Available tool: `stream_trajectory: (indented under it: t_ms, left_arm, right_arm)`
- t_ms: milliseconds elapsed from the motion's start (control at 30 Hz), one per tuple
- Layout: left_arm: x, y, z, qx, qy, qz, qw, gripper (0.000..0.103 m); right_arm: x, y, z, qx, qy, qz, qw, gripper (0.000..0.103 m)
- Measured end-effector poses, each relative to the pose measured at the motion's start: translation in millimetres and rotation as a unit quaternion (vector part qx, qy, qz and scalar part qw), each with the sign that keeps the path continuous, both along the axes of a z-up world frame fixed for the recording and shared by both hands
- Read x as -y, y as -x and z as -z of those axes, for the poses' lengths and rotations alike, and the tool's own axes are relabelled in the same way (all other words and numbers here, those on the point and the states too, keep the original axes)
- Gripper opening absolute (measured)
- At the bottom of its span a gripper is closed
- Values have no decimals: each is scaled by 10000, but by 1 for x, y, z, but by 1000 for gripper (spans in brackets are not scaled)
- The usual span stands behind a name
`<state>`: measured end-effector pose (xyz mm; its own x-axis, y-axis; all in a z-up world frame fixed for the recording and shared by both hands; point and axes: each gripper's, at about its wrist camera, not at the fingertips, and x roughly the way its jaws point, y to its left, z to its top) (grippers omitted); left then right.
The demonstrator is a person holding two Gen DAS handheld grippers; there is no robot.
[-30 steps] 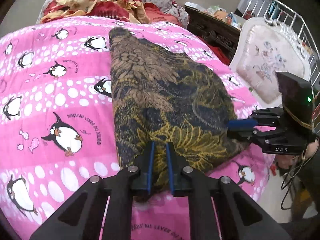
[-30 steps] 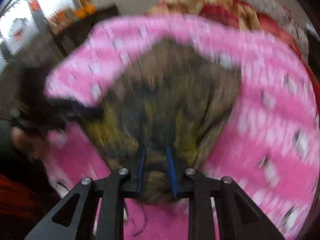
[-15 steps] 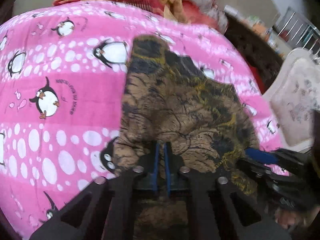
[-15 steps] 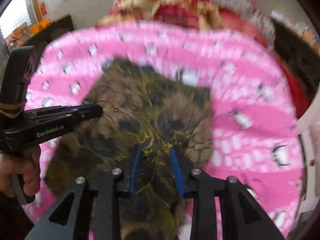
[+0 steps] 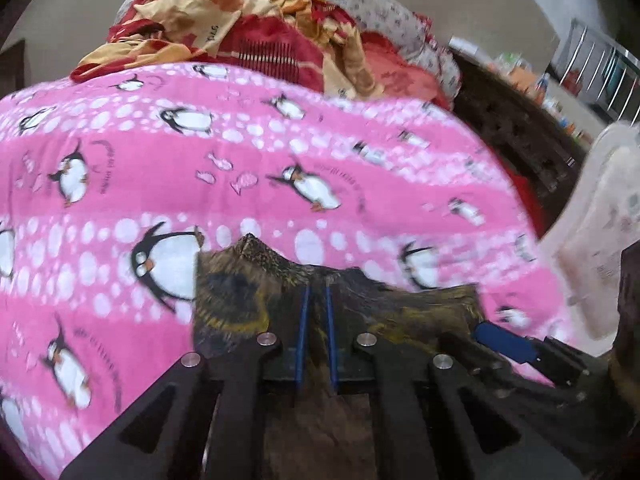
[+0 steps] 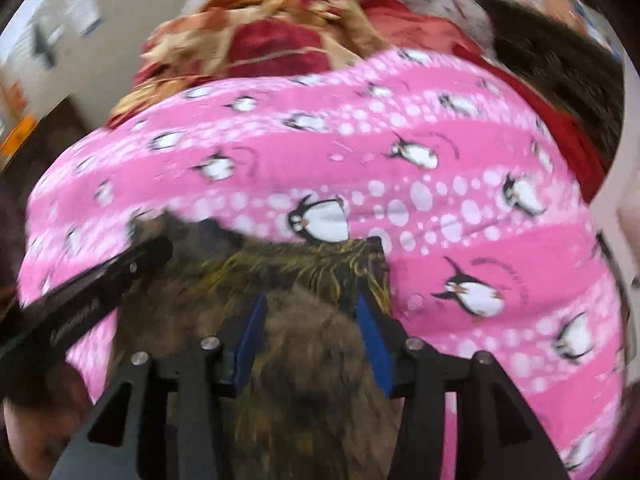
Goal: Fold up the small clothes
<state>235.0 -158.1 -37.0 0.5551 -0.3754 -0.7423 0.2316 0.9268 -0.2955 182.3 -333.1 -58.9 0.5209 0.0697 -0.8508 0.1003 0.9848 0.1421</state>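
Curved French lettering by penguins on pink blanket [image 5: 160,160], too blurred to read, starts "JUSQU" maybe. Brown-black garment [image 5: 240,300] with yellow scribbly print, bunched at blanket's near edge. Left gripper [image 5: 316,300] pinched tight on fabric. Right gripper [image 6: 312,308] opening, cloth between pads.
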Motion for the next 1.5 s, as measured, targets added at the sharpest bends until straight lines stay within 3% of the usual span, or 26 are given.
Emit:
stream_trajectory:
  t_ms: [67,300,433,500,533,567,600,667,700,733,767,833,900,1000,1100,1200,1333,1500]
  left_arm:
    - [-5,-4,17,-72,174,-45,9998,0]
    - [-8,-7,21,-67,291,-91,9995,0]
    - [-28,-12,3,-703,742,329,9942,0]
    - [-51,7,-12,-685,836,492,9929,0]
    - [-60,18,-17,-575,747,511,9942,11]
    - [-69,31,-16,-475,669,526,9952,35]
    - [-76,41,-12,-455,637,533,9955,43]
    - [-87,56,7,-577,750,568,9939,46]
    - [-90,62,23,-842,914,588,9905,46]
    - [-93,68,27,-728,1072,532,9901,46]
    - [-96,78,26,-369,1202,445,9911,47]
    - [-92,86,30,-427,1359,602,9880,48]
    - [-87,92,29,-438,1518,850,9838,54]
    - [-80,93,30,-567,1686,1192,9768,55]
    - [-79,93,31,-628,1854,1266,9724,58]
    - [-86,96,33,-719,2131,1381,9645,58]
    - [-84,100,35,-640,2110,1599,9622,58]
    - [-87,87,37,-622,2336,1229,9625,58]
  right_arm:
    - [1,0,24,76,38,-35,10000,50]
    - [11,7,23,307,-292,16,9991,51]
    - [42,14,11,367,-1343,-38,9903,57]
    - [63,33,-5,634,-1554,14,9858,57]
    - [75,46,-13,816,-1638,-49,9831,62]
    - [86,58,-18,957,-1737,-146,9800,66]
    - [94,67,-19,1028,-1842,-231,9772,73]
    - [105,82,-8,992,-2154,-512,9701,77]
    - [105,83,0,872,-2289,-680,9671,77]
    - [103,84,10,678,-2422,-858,9641,77]
    - [99,83,19,510,-2541,-1015,9605,77]
    - [84,82,39,165,-2545,-1264,9586,78]
    - [77,82,39,425,-2484,-1472,9565,83]
    - [71,64,46,499,-2806,-1661,9440,86]
    - [68,46,47,624,-2799,-1697,9428,84]
    - [66,33,49,685,-2658,-1690,9466,66]
    - [72,46,50,830,-2897,-1989,9325,55]
    - [67,35,53,636,-2679,-1883,9427,48]
